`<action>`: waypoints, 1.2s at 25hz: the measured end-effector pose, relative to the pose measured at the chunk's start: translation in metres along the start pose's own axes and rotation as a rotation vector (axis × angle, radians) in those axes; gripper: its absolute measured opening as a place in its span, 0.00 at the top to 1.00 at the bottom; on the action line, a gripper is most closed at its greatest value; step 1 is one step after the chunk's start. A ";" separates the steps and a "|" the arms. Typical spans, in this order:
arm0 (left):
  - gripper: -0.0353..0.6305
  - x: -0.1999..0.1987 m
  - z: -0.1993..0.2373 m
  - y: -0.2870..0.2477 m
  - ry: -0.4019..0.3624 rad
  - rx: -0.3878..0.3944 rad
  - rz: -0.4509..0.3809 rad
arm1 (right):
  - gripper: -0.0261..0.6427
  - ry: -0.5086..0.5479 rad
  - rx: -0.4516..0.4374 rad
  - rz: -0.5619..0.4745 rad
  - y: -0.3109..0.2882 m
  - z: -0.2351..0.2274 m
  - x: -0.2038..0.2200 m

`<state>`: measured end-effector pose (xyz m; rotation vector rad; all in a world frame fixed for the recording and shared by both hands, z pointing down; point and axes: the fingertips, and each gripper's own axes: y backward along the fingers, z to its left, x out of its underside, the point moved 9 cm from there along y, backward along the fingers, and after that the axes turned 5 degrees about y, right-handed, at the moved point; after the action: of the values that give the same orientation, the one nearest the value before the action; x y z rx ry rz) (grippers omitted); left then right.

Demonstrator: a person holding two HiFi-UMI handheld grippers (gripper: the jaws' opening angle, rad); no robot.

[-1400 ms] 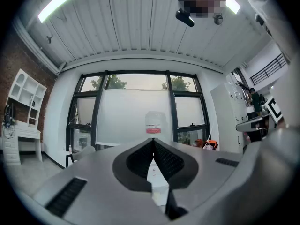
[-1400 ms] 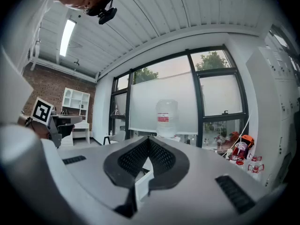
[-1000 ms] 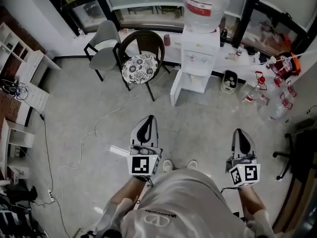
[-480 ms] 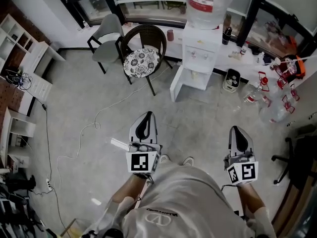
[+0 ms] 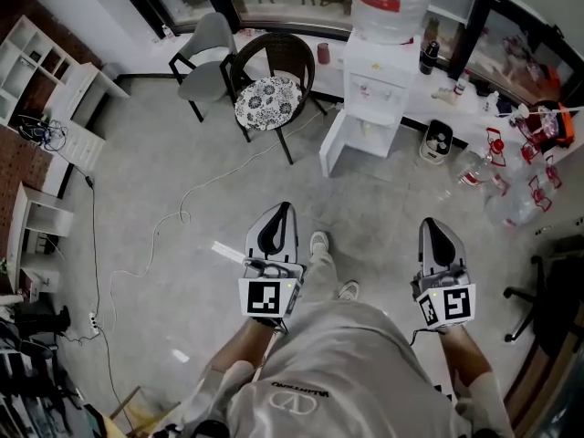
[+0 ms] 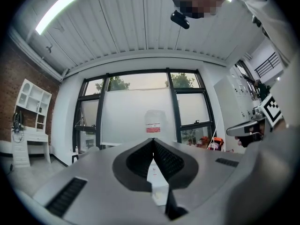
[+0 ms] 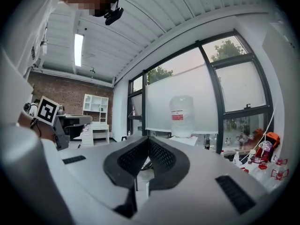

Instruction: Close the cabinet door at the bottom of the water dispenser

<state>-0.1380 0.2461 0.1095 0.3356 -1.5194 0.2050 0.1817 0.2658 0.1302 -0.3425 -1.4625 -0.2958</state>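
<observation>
The white water dispenser (image 5: pixel 376 85) stands by the window with a big clear bottle (image 5: pixel 392 3) on top. Its bottom cabinet door (image 5: pixel 332 150) hangs open, swung out to the left. My left gripper (image 5: pixel 279 215) and right gripper (image 5: pixel 436 230) are both held level over the floor, well short of the dispenser, jaws closed with nothing in them. In the left gripper view the shut left gripper (image 6: pixel 153 143) points at the bottle (image 6: pixel 153 122). In the right gripper view the shut right gripper (image 7: pixel 148 141) has the bottle (image 7: pixel 182 116) to its right.
A wicker chair with a floral cushion (image 5: pixel 267 99) and a grey chair (image 5: pixel 205 57) stand left of the dispenser. A white cable (image 5: pixel 182 213) trails over the floor. Bottles and red-framed items (image 5: pixel 497 167) lie at the right. White shelves (image 5: pixel 55 89) line the left wall.
The person has stepped forward, one foot now ahead between the grippers. Both grippers have moved slightly toward the dispenser, still closed. The cabinet door stays open.
</observation>
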 end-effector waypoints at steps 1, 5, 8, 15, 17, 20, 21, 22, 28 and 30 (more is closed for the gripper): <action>0.94 0.002 0.002 -0.001 0.000 -0.004 0.001 | 0.94 0.001 -0.004 -0.003 -0.003 0.000 0.000; 0.94 0.007 0.012 -0.014 -0.013 -0.011 0.002 | 0.94 0.017 -0.013 -0.008 -0.018 0.001 0.002; 0.94 0.007 0.022 -0.030 -0.018 -0.002 0.003 | 0.94 0.003 0.001 -0.009 -0.033 -0.003 0.001; 0.94 0.015 0.053 -0.085 0.004 0.031 -0.011 | 0.94 0.013 0.011 0.005 -0.088 -0.013 0.003; 0.94 0.017 0.066 -0.104 0.008 0.043 -0.014 | 0.94 0.015 0.012 0.009 -0.109 -0.016 0.003; 0.94 0.021 0.084 -0.134 0.024 0.054 -0.007 | 0.94 0.017 0.011 0.016 -0.143 -0.021 0.001; 0.94 0.022 0.091 -0.144 0.026 0.058 -0.005 | 0.94 0.017 0.010 0.018 -0.155 -0.022 0.000; 0.94 0.024 0.098 -0.154 0.025 0.063 -0.002 | 0.94 0.018 0.008 0.021 -0.167 -0.023 -0.001; 0.94 0.037 0.134 -0.204 0.045 0.114 0.035 | 0.94 0.011 -0.003 0.042 -0.233 -0.017 0.000; 0.94 0.042 0.143 -0.217 0.051 0.130 0.041 | 0.94 0.011 -0.007 0.050 -0.249 -0.013 0.001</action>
<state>-0.1974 -0.0093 0.1351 0.3998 -1.4672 0.3437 0.0946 0.0327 0.1416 -0.3819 -1.4402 -0.2620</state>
